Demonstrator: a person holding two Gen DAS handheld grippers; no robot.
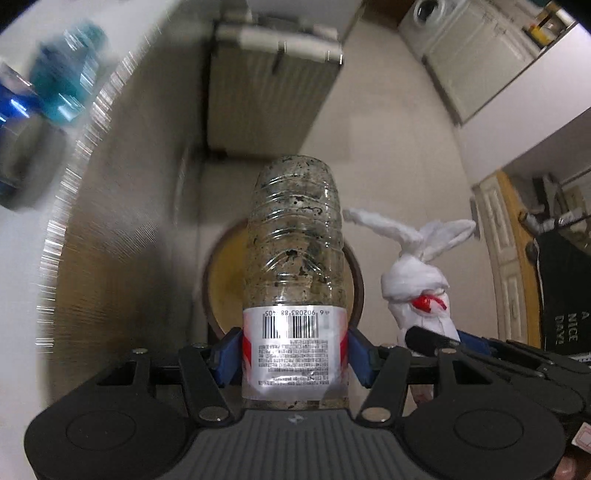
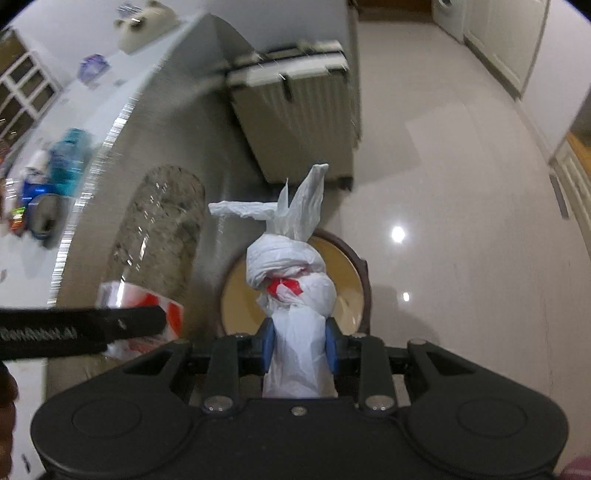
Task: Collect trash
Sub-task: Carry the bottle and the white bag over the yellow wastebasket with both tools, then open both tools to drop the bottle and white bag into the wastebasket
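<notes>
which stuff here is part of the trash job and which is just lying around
Part of the job:
- dirty plastic bottle, held in the left gripper
- knotted white bag, held in the right gripper
- round bin below both

Just lying about:
- suitcase
- washing machine
- blue and teal items on the counter

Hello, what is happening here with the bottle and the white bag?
A person is collecting trash with two handheld grippers. The left gripper is clamped on a dirty plastic bottle, and the right gripper is clamped on a knotted white bag. Both hang above a round brown bin on the floor.
</notes>
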